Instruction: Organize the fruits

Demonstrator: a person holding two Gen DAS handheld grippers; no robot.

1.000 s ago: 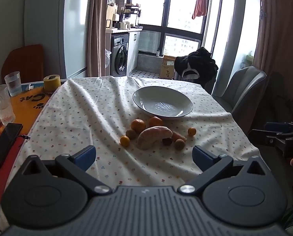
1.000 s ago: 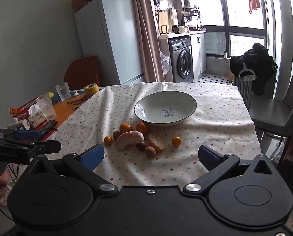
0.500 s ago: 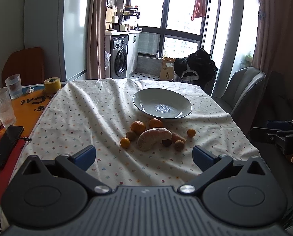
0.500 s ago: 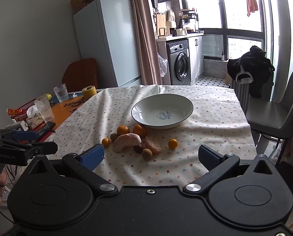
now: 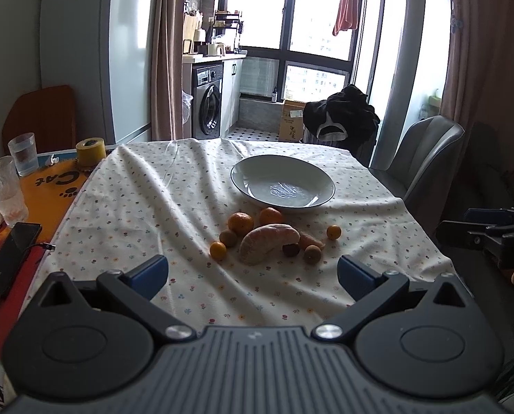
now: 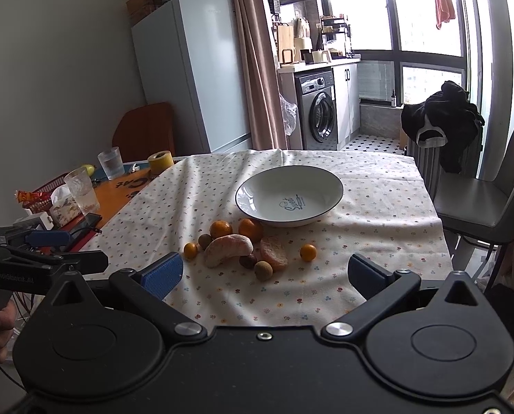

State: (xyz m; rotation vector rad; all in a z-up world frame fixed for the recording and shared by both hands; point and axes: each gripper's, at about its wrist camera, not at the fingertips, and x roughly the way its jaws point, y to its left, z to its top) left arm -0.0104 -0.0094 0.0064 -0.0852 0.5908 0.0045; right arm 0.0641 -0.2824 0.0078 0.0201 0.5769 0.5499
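A pile of fruit lies on the flowered tablecloth (image 5: 146, 207) in front of a white bowl (image 5: 283, 184) (image 6: 289, 195). A large peeled citrus segment (image 5: 268, 242) (image 6: 228, 249) sits in the middle, with two mandarins (image 5: 240, 222) (image 6: 221, 229) behind it. Small kumquats (image 5: 333, 232) (image 6: 308, 252) and brown round fruits (image 6: 263, 270) lie around it. My left gripper (image 5: 253, 274) is open, short of the pile. My right gripper (image 6: 265, 276) is open too, hovering near the table's front edge. Each gripper shows at the side of the other's view.
Two glasses (image 5: 24, 153), a yellow tape roll (image 5: 90, 151) and a phone (image 5: 10, 255) sit on the orange mat at the left. A grey chair (image 6: 491, 200) stands at the right. A fridge and washing machine are behind the table.
Both cameras have pulled back and risen slightly, so the fruit and bowl look a little farther. Both grippers remain open with nothing held.
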